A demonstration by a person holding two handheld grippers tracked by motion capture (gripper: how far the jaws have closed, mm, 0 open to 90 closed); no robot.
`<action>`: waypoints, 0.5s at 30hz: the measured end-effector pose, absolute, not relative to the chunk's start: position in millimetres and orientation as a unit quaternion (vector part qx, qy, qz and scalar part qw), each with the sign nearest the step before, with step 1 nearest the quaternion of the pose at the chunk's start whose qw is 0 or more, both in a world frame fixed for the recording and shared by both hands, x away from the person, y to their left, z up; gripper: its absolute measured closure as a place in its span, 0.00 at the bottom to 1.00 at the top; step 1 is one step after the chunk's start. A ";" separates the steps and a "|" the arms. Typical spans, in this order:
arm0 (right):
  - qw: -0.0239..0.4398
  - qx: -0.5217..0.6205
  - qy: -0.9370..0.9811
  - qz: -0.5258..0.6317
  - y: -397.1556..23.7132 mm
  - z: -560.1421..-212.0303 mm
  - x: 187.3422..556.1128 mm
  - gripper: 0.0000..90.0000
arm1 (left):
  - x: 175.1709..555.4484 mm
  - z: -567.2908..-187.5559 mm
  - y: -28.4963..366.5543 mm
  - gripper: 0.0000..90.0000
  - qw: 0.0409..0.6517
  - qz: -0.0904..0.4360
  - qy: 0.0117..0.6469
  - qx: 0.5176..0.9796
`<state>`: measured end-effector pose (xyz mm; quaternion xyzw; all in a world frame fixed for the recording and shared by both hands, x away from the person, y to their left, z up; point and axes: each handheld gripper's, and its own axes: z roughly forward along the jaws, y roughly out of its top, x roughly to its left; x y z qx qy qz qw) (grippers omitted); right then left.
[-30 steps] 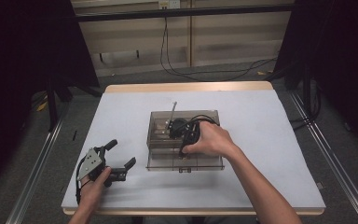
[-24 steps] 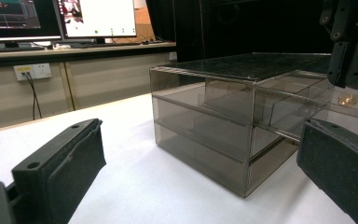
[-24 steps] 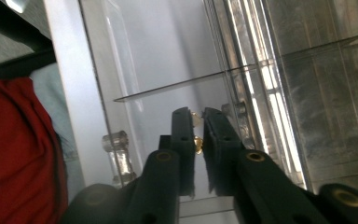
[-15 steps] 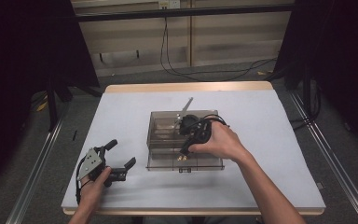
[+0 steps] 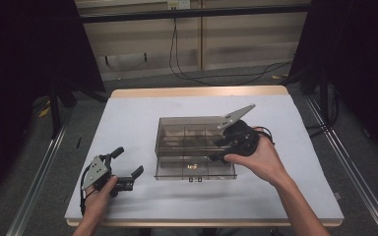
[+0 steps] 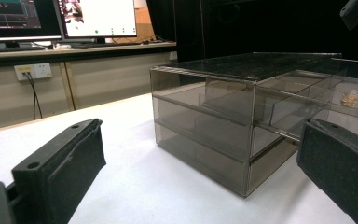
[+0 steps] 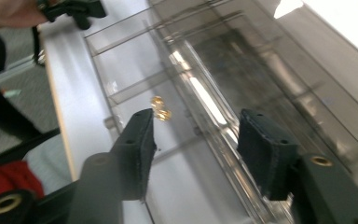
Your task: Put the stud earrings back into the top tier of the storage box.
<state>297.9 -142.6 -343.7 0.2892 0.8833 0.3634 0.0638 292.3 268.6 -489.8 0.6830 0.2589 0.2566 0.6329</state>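
The clear plastic drawer box (image 5: 195,147) mid-tabletop looks light, hard and slippery; the right gripper (image 7: 196,140), jaws just opening and empty, should take its drawer's front knobs (image 5: 193,179).

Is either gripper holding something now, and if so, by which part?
Nothing is held. The right gripper has just been opening over the pulled-out drawer, its jaws bare; the left gripper rests open on the table.

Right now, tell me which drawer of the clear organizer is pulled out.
The upper drawer of the organizer, pulled out toward the person with a small gold piece inside. The drawer below sits flush in the frame.
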 end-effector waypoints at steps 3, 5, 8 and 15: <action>0.070 0.304 0.872 0.376 -155.8 -350.0 292.9 0.38 | 292.3 -489.8 268.5 0.01 0.633 0.257 0.259 0.683; 0.076 0.315 0.864 0.384 -164.3 -354.4 289.1 0.30 | 292.3 -489.8 268.2 0.01 0.634 0.256 0.260 0.682; 0.083 0.339 0.848 0.399 -177.5 -362.2 283.9 0.22 | 292.4 -489.8 268.2 0.01 0.634 0.254 0.258 0.684; 0.125 0.379 0.812 0.426 -208.6 -376.8 268.8 0.13 | 292.4 -489.8 268.1 0.01 0.634 0.254 0.258 0.684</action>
